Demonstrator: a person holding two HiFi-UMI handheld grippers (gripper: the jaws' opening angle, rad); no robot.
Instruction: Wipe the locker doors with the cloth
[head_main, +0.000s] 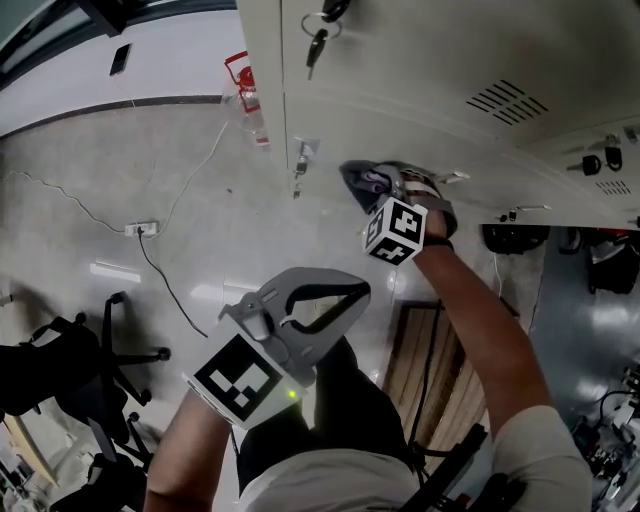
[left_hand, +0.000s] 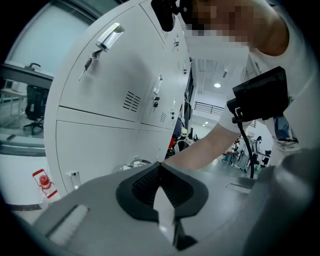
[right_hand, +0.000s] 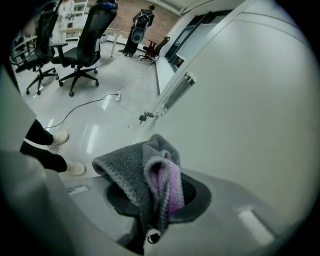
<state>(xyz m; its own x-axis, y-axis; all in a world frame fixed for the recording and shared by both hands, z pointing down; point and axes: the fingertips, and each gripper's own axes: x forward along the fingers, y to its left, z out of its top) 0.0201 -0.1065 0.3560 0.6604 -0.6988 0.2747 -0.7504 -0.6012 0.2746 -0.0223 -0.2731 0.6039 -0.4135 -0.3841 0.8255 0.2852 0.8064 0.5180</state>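
cloth (right_hand: 150, 172), grey and purple, bunched in clamped right hand-held gripper (right_hand: 159, 186) by locker door (right_hand: 250, 100), left hand-held gripper (left_hand: 159, 169) closed, empty

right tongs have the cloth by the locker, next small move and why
Probably press the cloth against the locker door and begin a short stroke across it. The right tongs are shut on the cloth close beside the door, though contact isn't clear; the left tongs are shut and empty.
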